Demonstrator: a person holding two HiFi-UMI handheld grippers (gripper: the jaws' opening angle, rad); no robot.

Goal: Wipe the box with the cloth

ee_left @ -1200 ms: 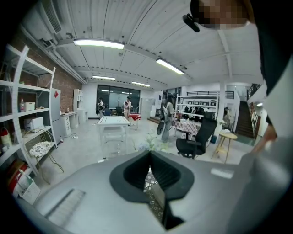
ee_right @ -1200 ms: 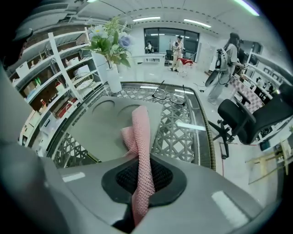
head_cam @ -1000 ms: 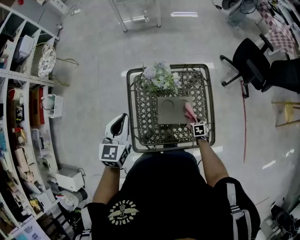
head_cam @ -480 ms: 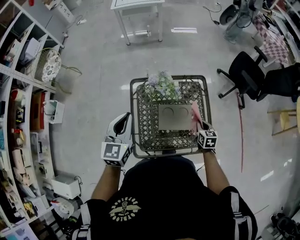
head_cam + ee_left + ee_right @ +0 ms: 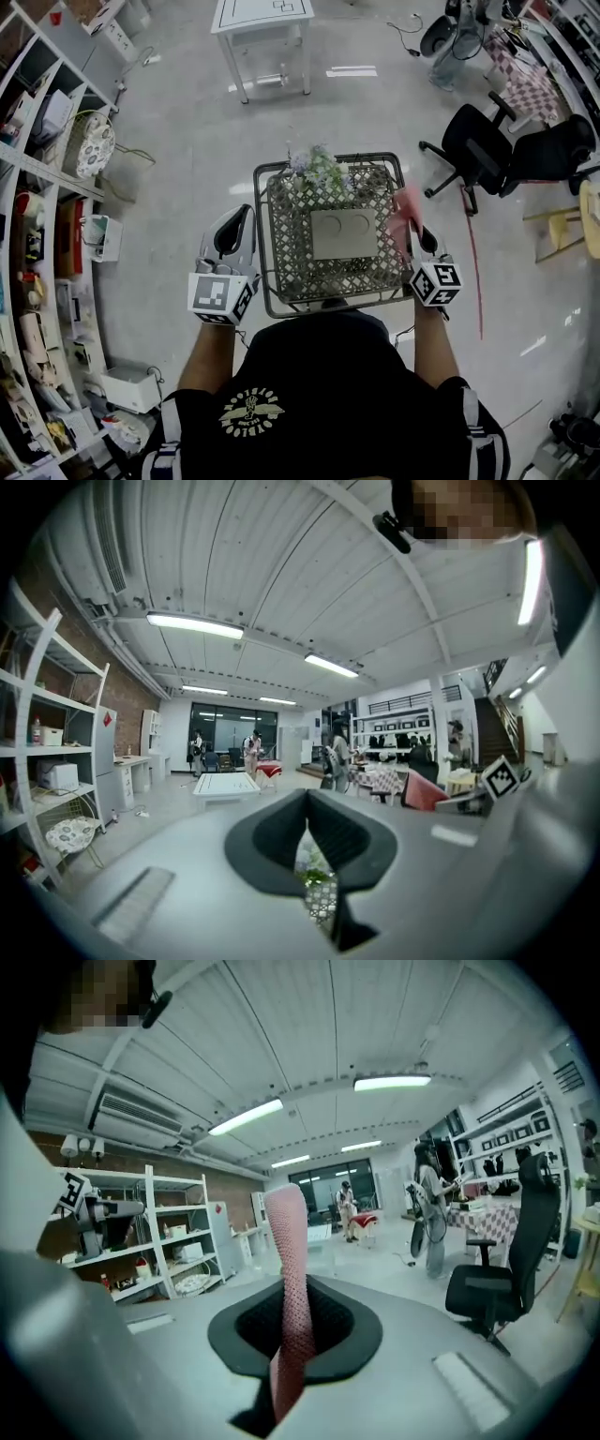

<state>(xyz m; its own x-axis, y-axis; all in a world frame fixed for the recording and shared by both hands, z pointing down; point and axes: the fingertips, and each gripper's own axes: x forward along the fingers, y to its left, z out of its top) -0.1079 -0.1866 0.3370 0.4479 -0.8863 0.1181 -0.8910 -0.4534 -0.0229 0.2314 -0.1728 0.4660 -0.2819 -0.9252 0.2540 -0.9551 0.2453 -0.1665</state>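
Now: cloth lifted clear of the box

Head view first. Centrally, the grey box (image 5: 343, 233) is lying flat on the middle of the wire table (image 5: 281, 272), with a bunch of flowers (image 5: 319, 173) sitting at that table's far edge. The right gripper (image 5: 418, 240) is hovering at the wire table's right rim, gripping the pink cloth (image 5: 406, 220). The cloth is hanging over that rim, beside the box and not touching it. The left gripper (image 5: 234, 228) is hanging off the wire table's left side, outside the rim. A black office chair (image 5: 487, 150) is standing well to the right of the wire table, and a white table (image 5: 262, 19) is standing beyond its far side.

Left gripper view next. The jaws are resting together at their tips with nothing between them. Through the thin slit below them, the flowers (image 5: 314, 874) and a bit of the wire mesh are showing.

Right gripper view last. The jaws are pinching the cloth (image 5: 286, 1232), which is rising upright from between them as a narrow pink strip.
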